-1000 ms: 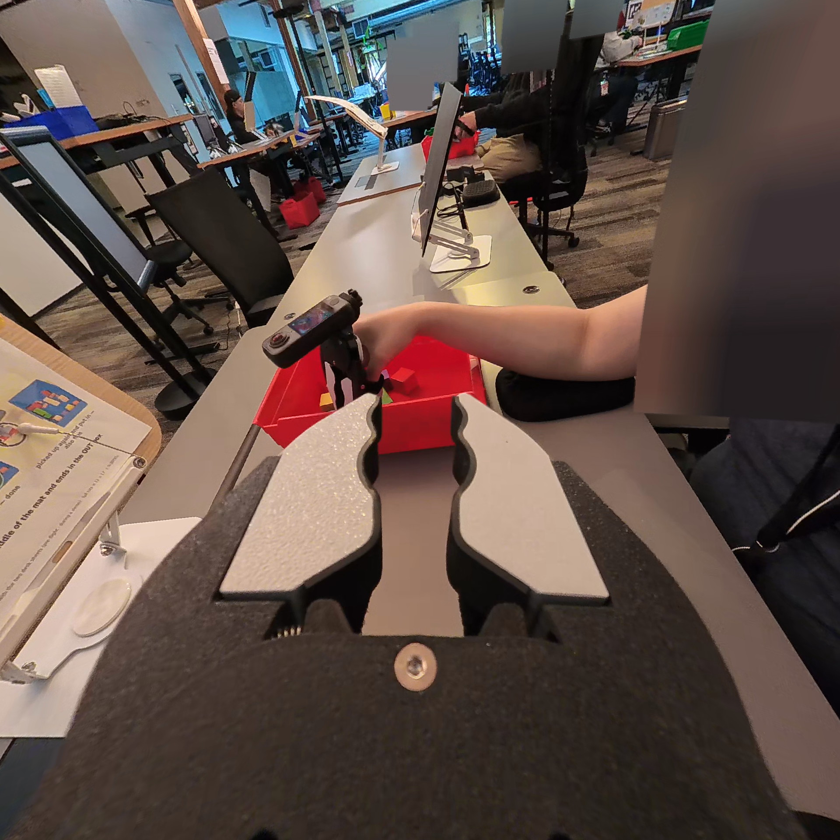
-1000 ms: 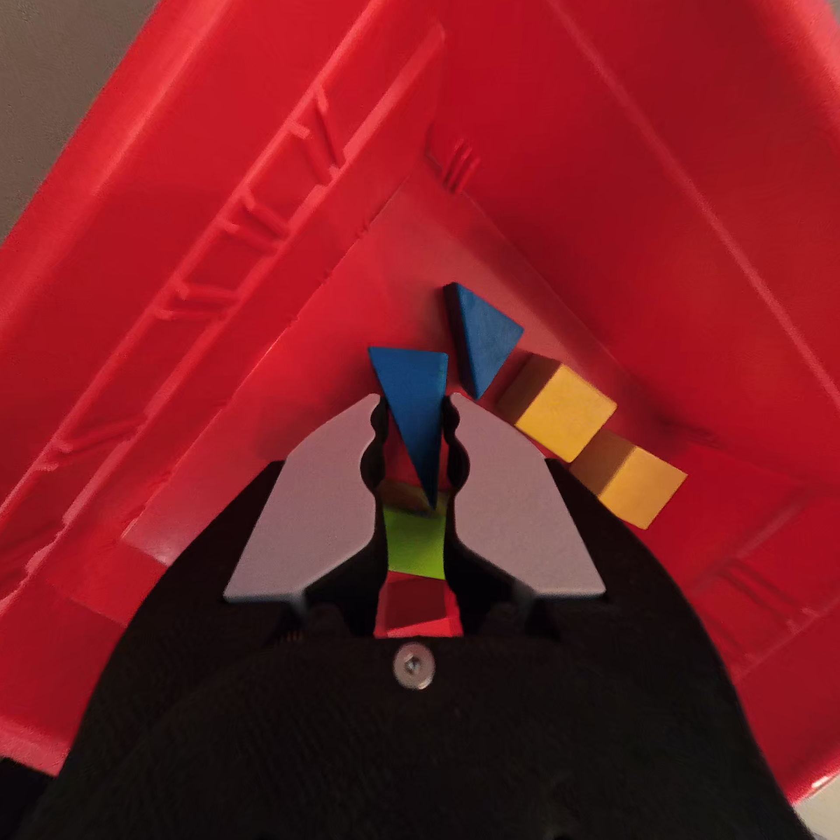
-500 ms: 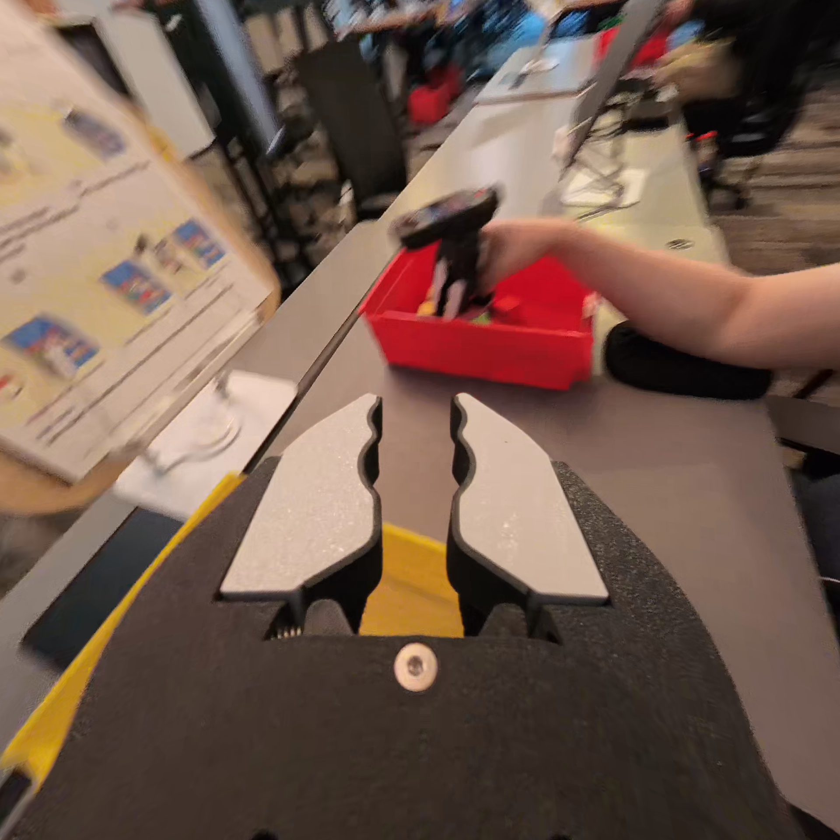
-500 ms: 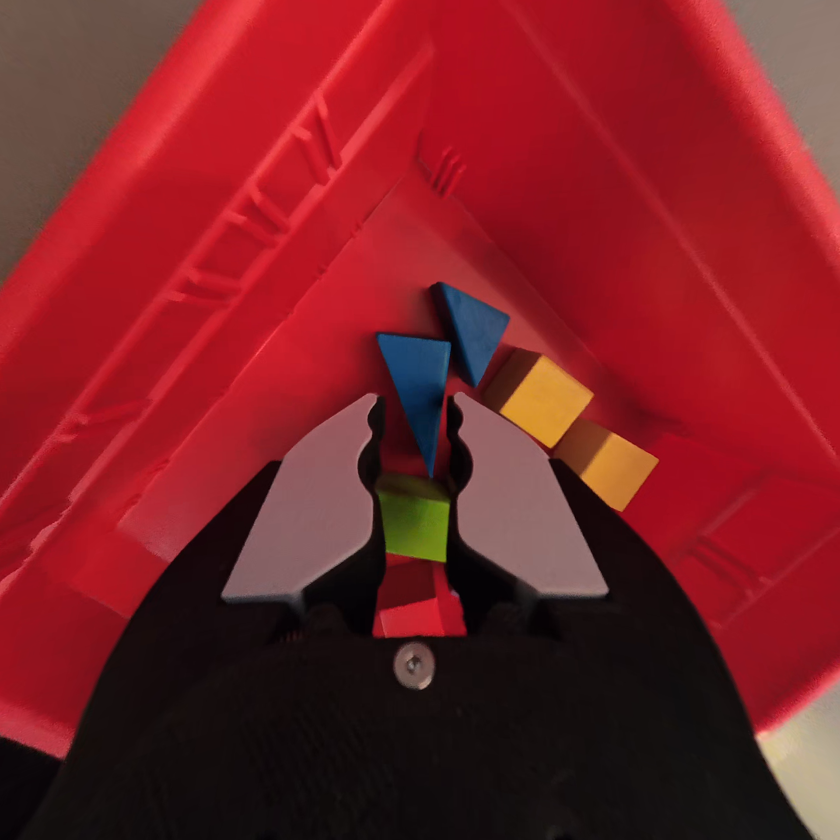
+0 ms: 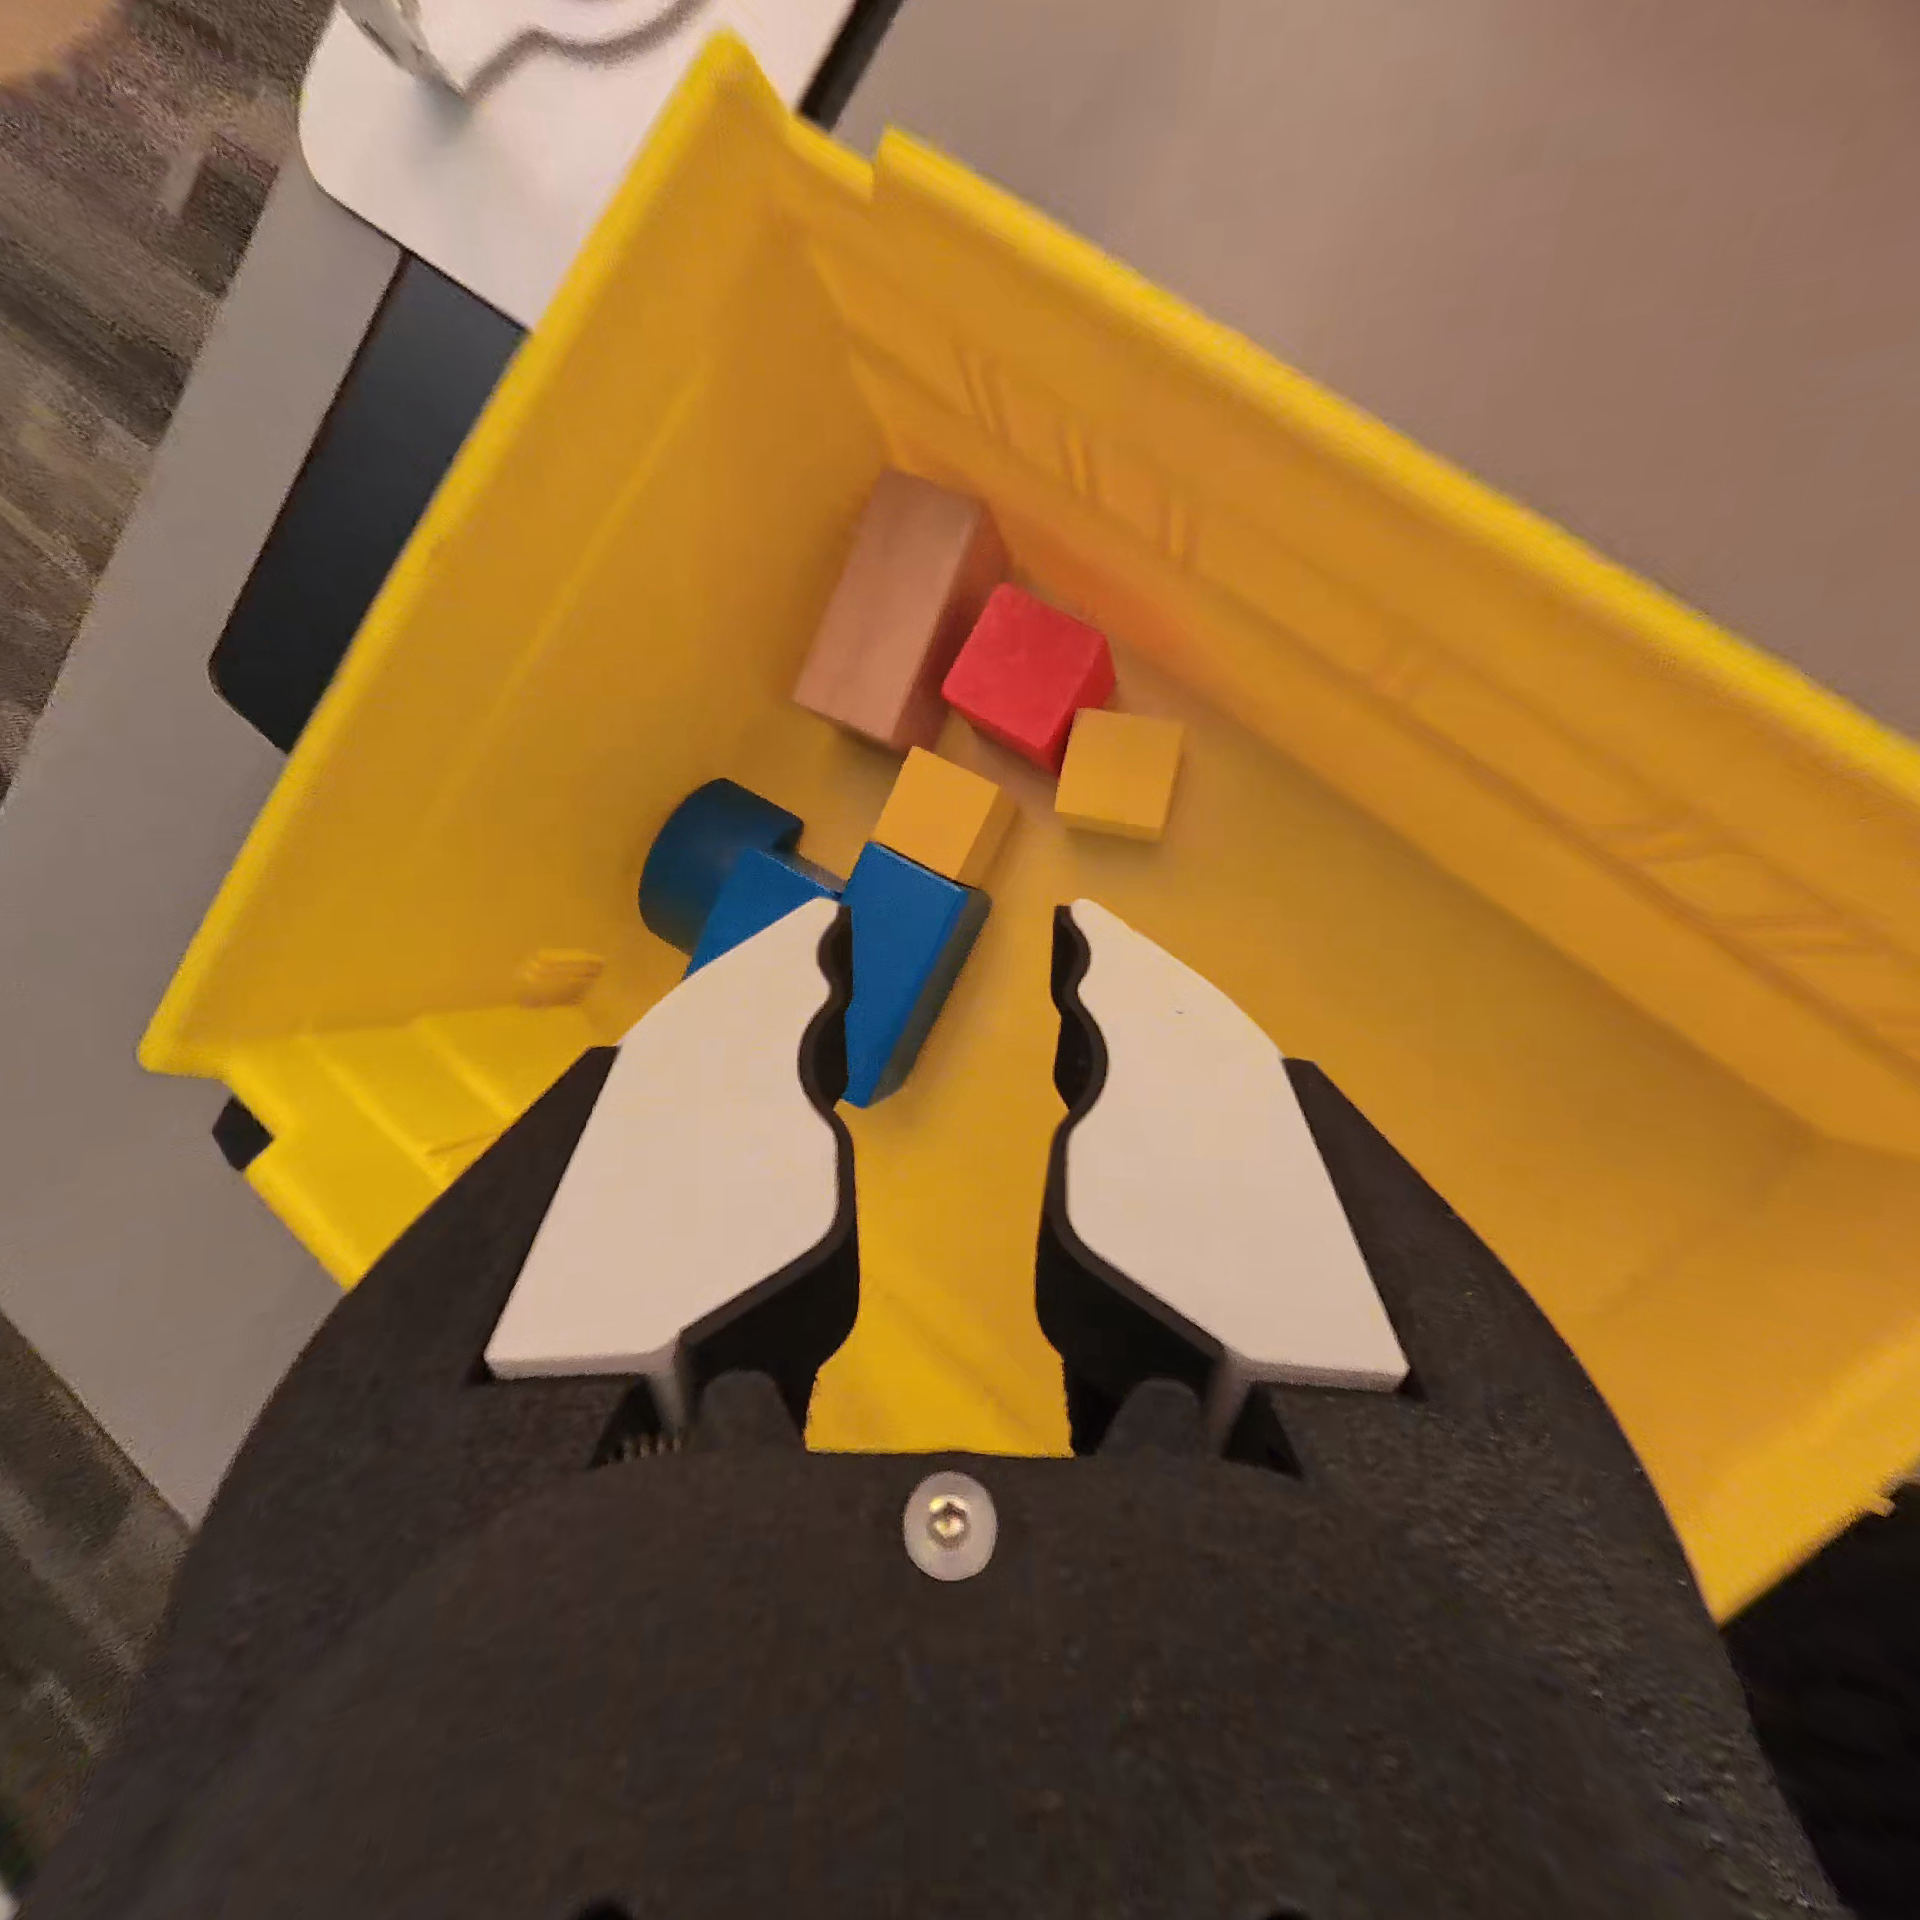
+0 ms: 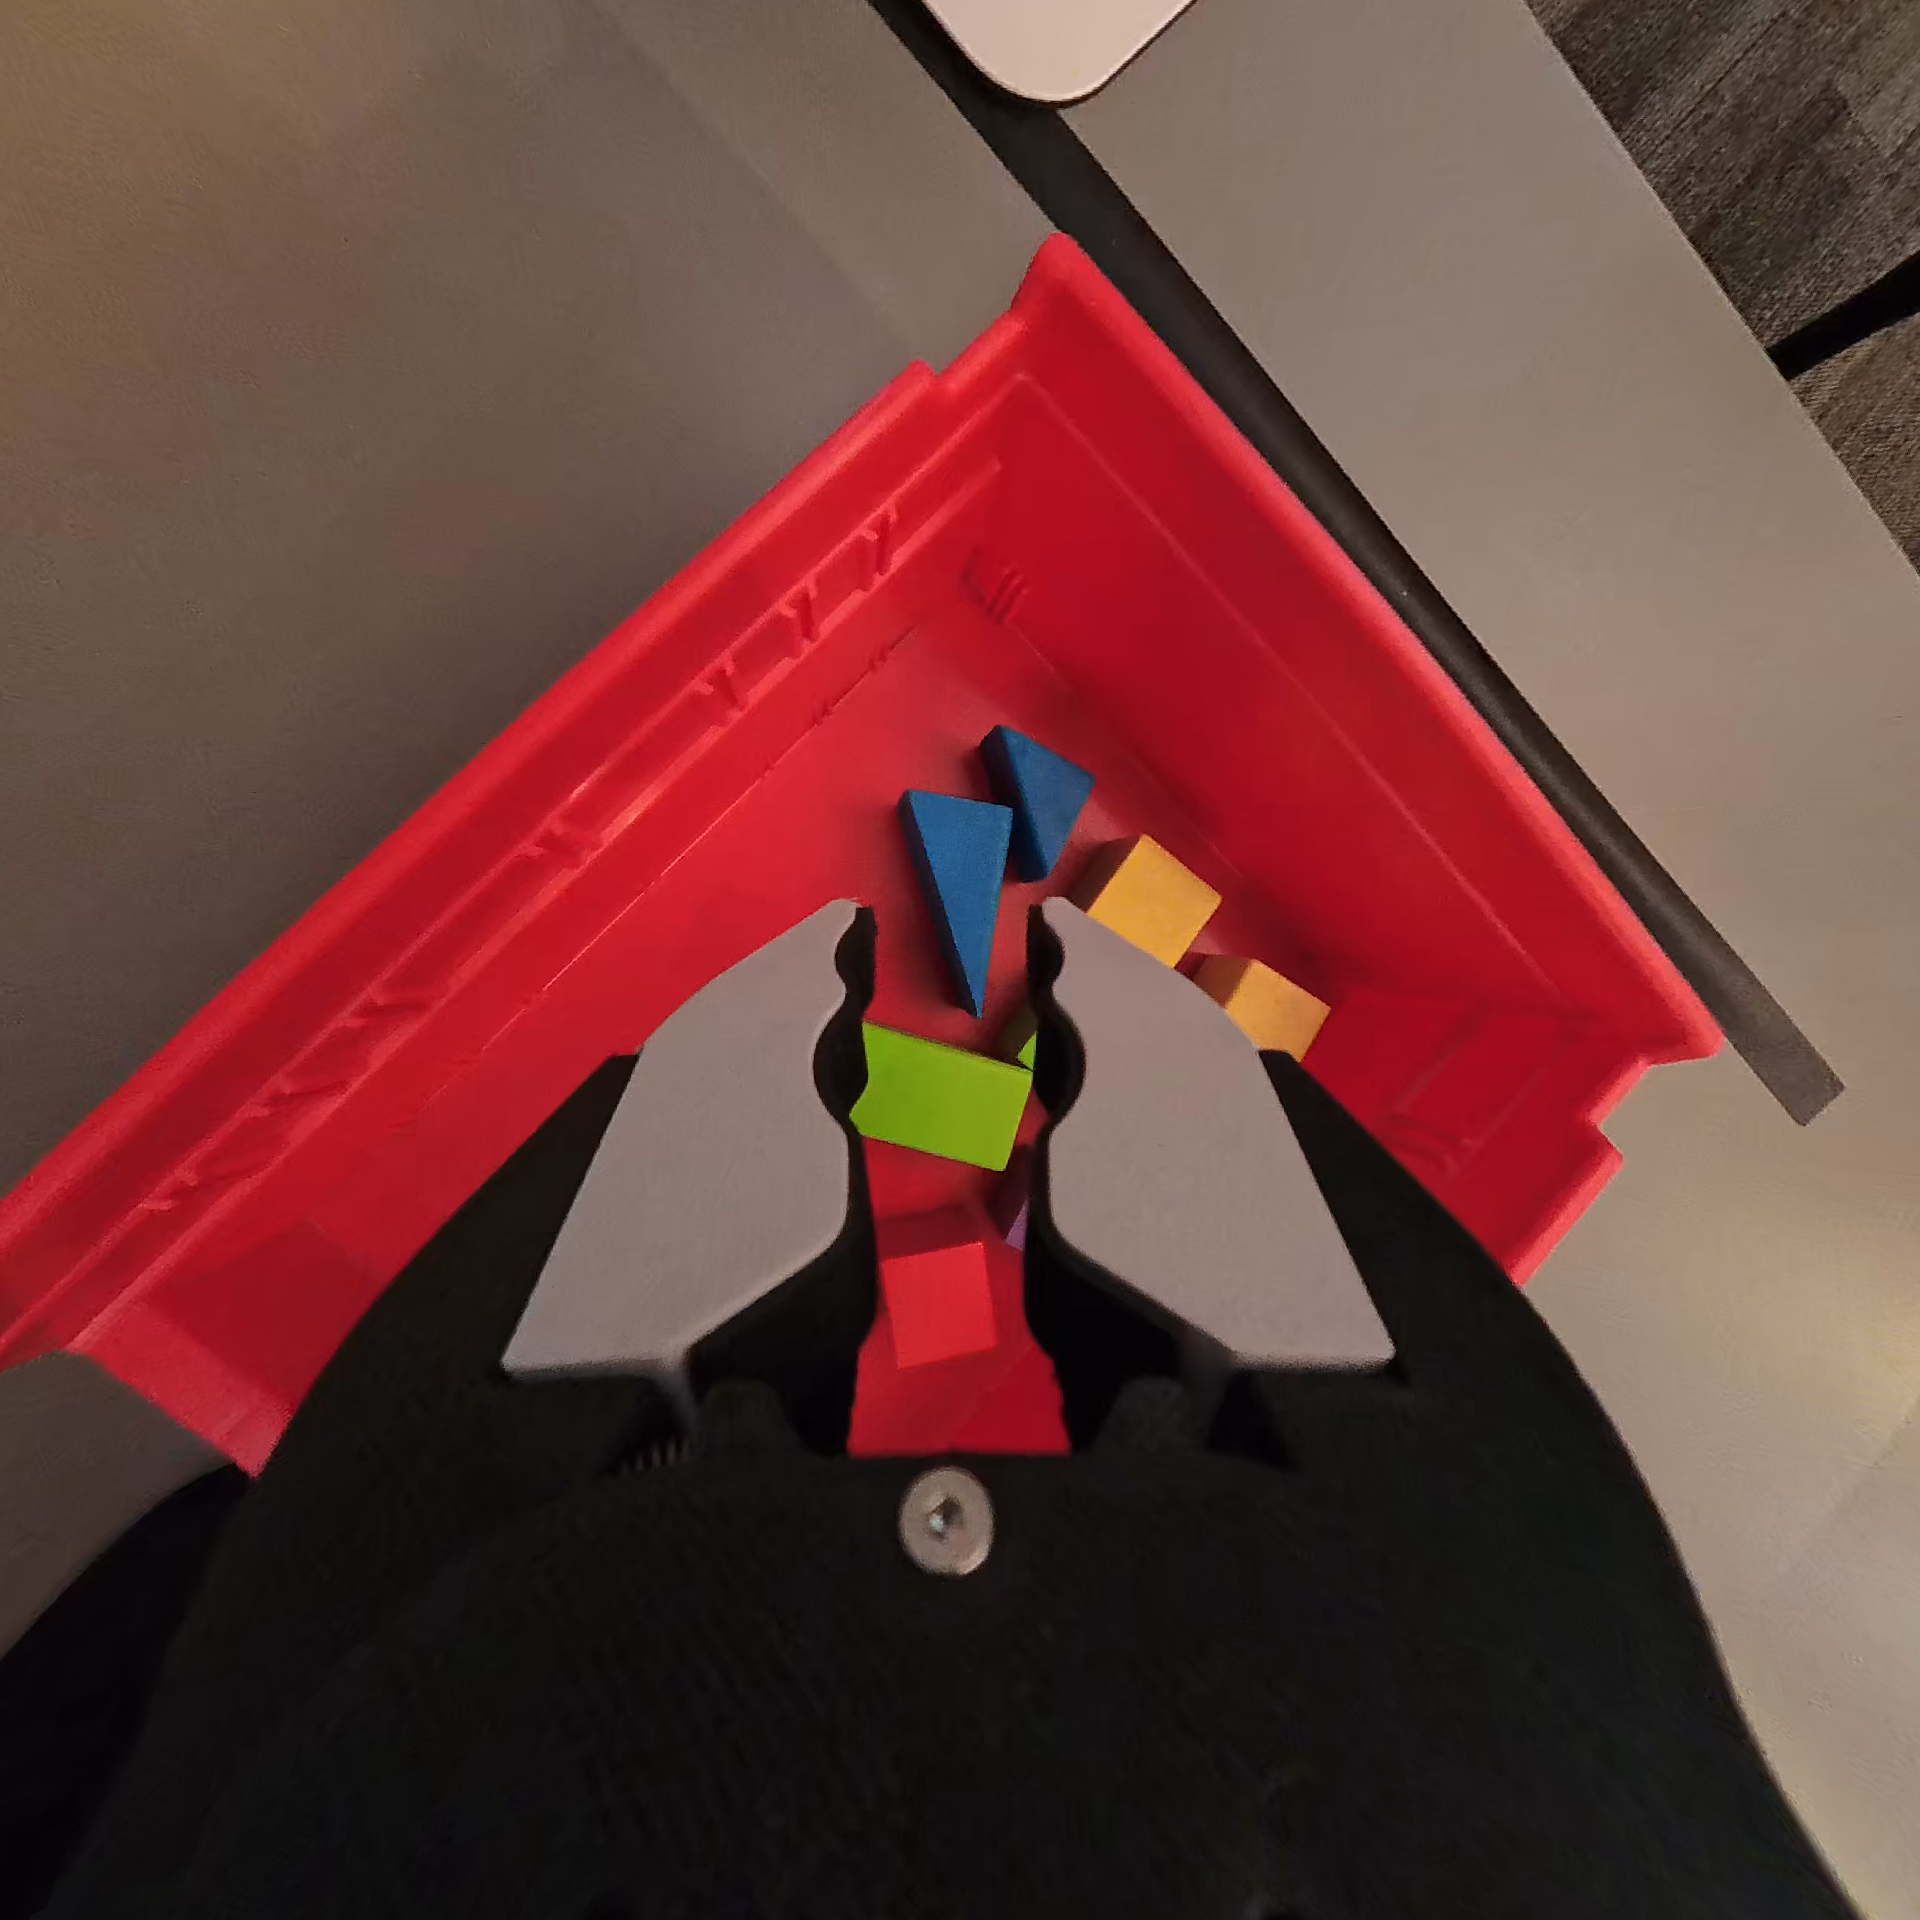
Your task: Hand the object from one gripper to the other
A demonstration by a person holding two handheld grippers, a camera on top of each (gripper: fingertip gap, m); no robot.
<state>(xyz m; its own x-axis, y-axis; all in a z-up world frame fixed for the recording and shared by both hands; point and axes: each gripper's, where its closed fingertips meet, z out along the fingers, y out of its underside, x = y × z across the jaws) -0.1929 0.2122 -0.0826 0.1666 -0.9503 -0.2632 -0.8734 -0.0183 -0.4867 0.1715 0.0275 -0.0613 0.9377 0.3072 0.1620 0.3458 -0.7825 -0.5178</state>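
The green block (image 6: 940, 1110) sits clamped in the right claw (image 6: 948, 914), above the red bin (image 6: 644, 862). The left claw (image 5: 945, 914) is released over the yellow bin (image 5: 1351, 935), blue wedge (image 5: 899, 956) at 10 o'clock.

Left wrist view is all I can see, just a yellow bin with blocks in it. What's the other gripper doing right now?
Observer: The right gripper is closed on a green block.
Operator: Cool! Where is it?
Observer: Over a red bin that sits on the grey table.
Operator: Is anything else in that bin?
Observer: Yes, a thin blue wedge lies on the bin floor just past the fingertips.
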